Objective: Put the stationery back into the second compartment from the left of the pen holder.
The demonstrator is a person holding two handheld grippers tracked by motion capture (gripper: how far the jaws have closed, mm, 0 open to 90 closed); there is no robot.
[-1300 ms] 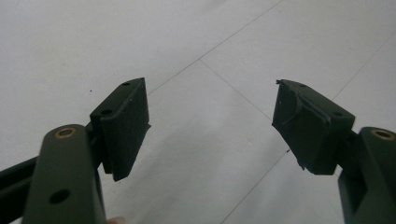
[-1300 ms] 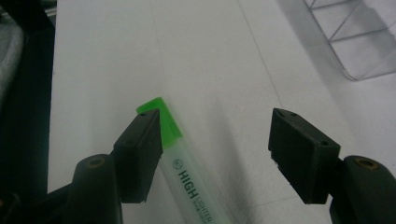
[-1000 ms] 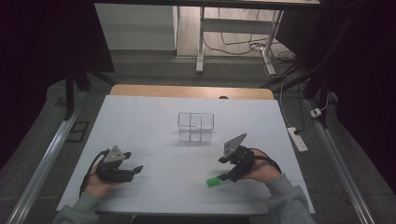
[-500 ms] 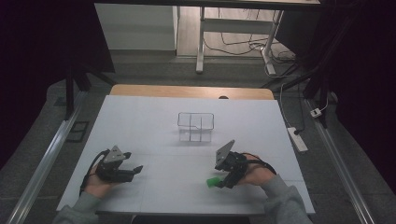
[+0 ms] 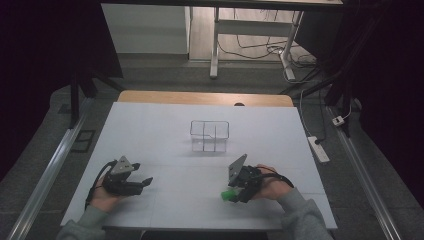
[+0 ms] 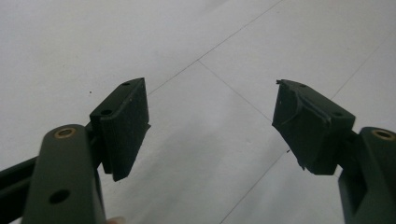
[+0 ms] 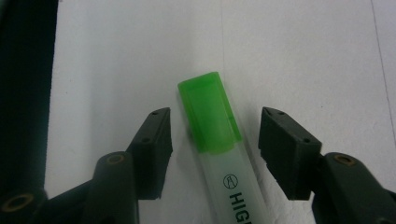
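Right gripper (image 7: 214, 140) straddles the green highlighter (image 7: 219, 154), jaws spread either side of the cap end with a visible gap on both pads, so no contact yet; jaws have just been closing in on it, pen sits between them. Highlighter lies flat on the white bench (image 5: 165, 125), near the front edge on the person's right, cap pointing away from the gripper camera, translucent barrel with black lettering running back under the gripper. In the high view it shows as a small green spot (image 5: 229, 194) at the tip of the right gripper (image 5: 236, 192). Handling guess: light, rigid plastic, smooth and a bit slippery, flattish body so it shouldn't roll much; not fragile. Best hold looks like the barrel just behind the cap, across the narrow width: pinching the cap alone risks pulling it off or letting it pivot. Moderate squeeze should do. Left gripper (image 6: 210, 126) rests low over bare bench at the person's left, jaws wide apart, nothing between them; seen in the high view too (image 5: 142, 182). Clear divided box (image 5: 209, 135) stands mid-bench, well apart from both grippers, looks empty; probably where the pen goes
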